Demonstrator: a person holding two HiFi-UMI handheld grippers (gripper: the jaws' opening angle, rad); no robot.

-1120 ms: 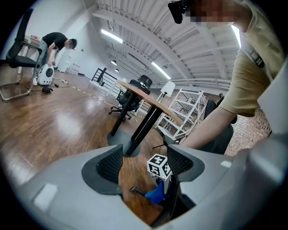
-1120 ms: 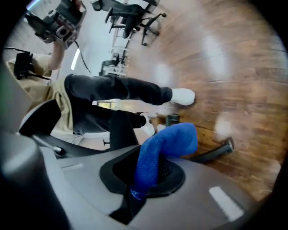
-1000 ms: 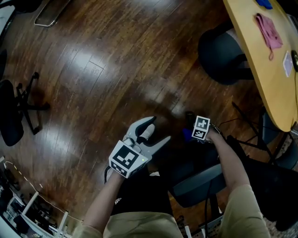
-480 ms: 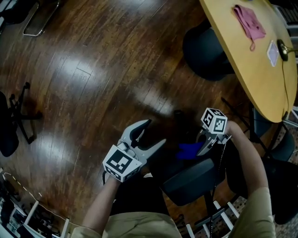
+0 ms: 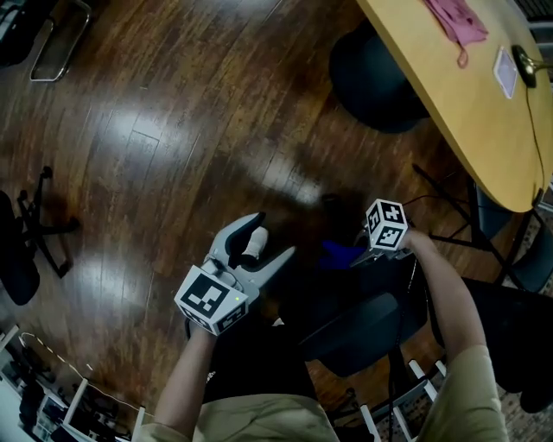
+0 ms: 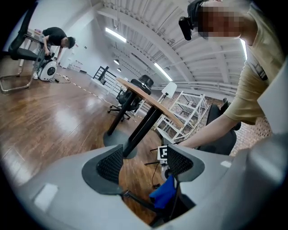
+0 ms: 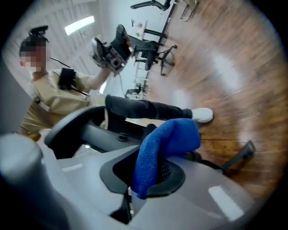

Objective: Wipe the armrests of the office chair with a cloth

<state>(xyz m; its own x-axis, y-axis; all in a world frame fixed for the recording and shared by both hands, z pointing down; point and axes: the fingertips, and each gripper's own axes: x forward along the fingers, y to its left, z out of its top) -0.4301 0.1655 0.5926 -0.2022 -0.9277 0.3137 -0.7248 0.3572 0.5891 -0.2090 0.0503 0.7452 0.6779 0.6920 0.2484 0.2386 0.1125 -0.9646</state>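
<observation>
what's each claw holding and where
Right claw pinches the blue cloth by one end; the rest flops forward. Left claw is open, empty.

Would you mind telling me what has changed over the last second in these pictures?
The right gripper has risen toward the head camera, its fingers still shut on the blue cloth. The left gripper stayed open and empty, roughly where it was. The pink cloth still lies on the table.

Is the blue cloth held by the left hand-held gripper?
No, the blue cloth is pinched in the right hand-held gripper, while the left hand-held gripper stands open and grips nothing.
</observation>
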